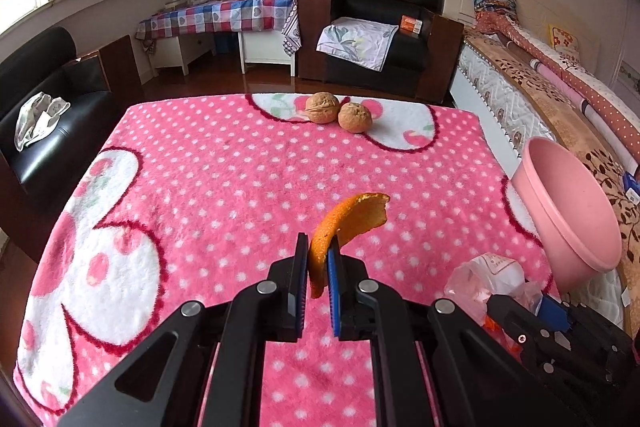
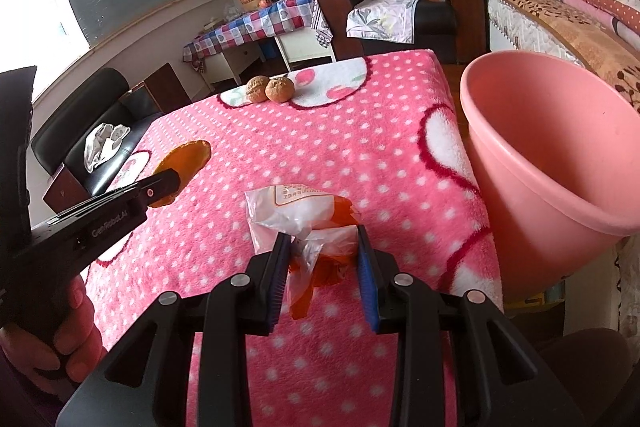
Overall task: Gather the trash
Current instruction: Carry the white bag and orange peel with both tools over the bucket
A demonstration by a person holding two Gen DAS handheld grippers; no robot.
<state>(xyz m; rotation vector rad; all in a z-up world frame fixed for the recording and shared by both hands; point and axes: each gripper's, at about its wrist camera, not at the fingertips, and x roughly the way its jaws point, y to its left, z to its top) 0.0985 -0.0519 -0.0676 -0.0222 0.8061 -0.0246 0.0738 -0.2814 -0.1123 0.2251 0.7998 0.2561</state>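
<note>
On the far left sits a black armchair with a crumpled pale cloth on its seat. The pink polka-dot blanket fills the middle. Above its near part the left gripper is clamped on a curved piece of orange peel, holding it clear of the blanket. From the right wrist view a person's hand grips this tool, whose side reads "GenRobot.AI" as far as can be made out.

At the blanket's far edge two walnuts touch each other. To the right, the right gripper pinches a crumpled clear plastic bag with orange printing; the writing on its label is too small to read. A pink plastic bucket stands tilted just beside the blanket's right edge. Beyond it lies a bed.
</note>
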